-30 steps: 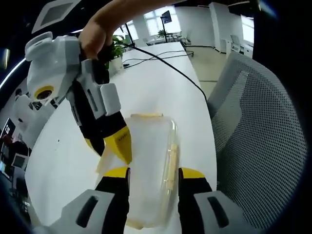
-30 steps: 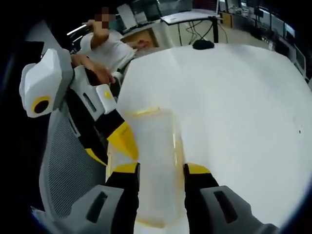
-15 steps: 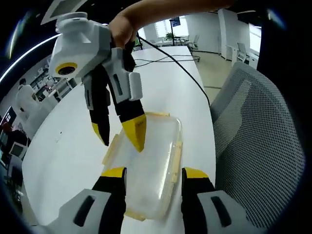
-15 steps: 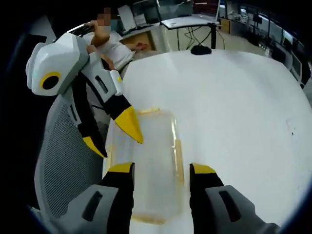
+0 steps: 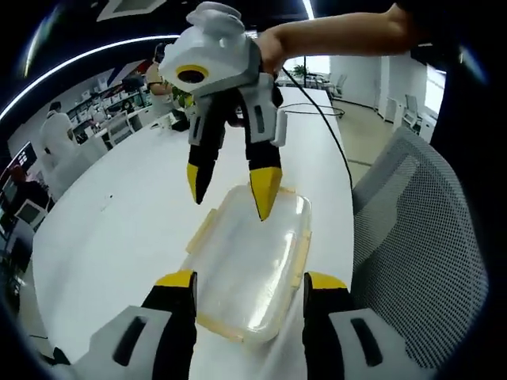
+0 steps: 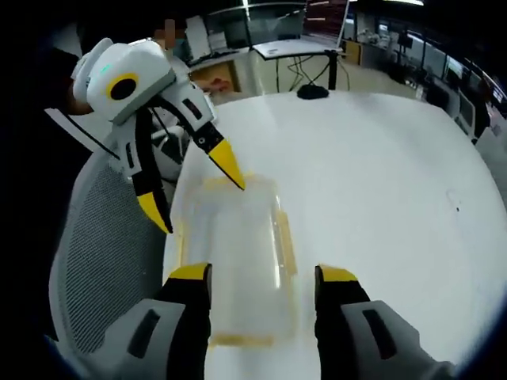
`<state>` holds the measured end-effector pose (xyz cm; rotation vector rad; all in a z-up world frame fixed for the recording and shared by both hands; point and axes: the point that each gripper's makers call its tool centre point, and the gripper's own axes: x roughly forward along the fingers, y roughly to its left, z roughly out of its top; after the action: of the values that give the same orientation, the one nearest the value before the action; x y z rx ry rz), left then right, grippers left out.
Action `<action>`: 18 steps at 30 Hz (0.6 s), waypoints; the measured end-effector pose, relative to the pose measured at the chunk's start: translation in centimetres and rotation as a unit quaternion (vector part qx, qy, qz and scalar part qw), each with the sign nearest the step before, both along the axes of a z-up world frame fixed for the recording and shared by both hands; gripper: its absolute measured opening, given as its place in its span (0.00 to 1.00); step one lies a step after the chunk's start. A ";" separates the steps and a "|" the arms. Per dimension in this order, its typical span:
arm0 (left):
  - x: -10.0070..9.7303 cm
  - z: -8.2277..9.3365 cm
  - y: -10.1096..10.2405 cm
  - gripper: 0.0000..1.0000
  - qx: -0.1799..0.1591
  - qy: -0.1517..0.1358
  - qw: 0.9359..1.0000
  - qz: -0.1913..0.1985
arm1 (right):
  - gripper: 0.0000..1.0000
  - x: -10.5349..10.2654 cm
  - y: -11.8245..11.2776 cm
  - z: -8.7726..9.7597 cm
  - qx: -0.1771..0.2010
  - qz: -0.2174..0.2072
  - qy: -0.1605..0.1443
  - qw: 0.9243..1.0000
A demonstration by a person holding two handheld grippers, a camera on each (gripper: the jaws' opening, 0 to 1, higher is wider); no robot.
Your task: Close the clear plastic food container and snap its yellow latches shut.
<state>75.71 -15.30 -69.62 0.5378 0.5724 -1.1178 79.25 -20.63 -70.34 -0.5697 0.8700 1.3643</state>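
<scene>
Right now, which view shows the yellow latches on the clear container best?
The left gripper view: the container lies closer and its yellow latches show along both long sides and the near end. In the right gripper view the container shows the latches paler, blending into the white table.

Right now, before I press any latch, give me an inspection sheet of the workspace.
Surface: white table, mostly bare.
Job's things: clear plastic food container lies flat with its lid on; yellow latches line its edges, whether snapped I cannot tell.
Clutter: nothing seen near the container.
Grippers: left gripper and right gripper both open, raised above the container, holding nothing.
Cables: black cable runs across the far end of the table.
Surroundings: grey mesh chair beside the table; office desks behind.
</scene>
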 end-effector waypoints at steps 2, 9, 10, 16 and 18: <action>0.2 0.1 0.2 0.51 -0.005 0.002 1.000 0.010 | 0.52 0.0 -0.2 0.2 0.005 -0.008 -0.005 1.000; 0.6 0.2 1.2 0.56 -0.017 0.010 0.999 0.039 | 0.55 -0.4 -1.0 0.7 0.023 -0.044 -0.026 0.998; 0.7 0.2 1.3 0.57 -0.019 0.012 0.999 0.042 | 0.56 -0.5 -1.1 0.7 0.022 -0.047 -0.028 0.998; 0.8 0.2 1.9 0.59 -0.024 0.012 0.998 0.060 | 0.58 -1.2 -1.8 0.8 0.023 -0.071 -0.046 0.996; 0.8 0.3 2.1 0.60 -0.027 0.012 0.997 0.066 | 0.59 -1.6 -2.1 0.8 0.023 -0.078 -0.051 0.995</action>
<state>76.52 -13.16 -69.35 0.4344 0.5876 -1.0124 77.69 -22.72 -69.58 -0.5208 0.7820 1.2001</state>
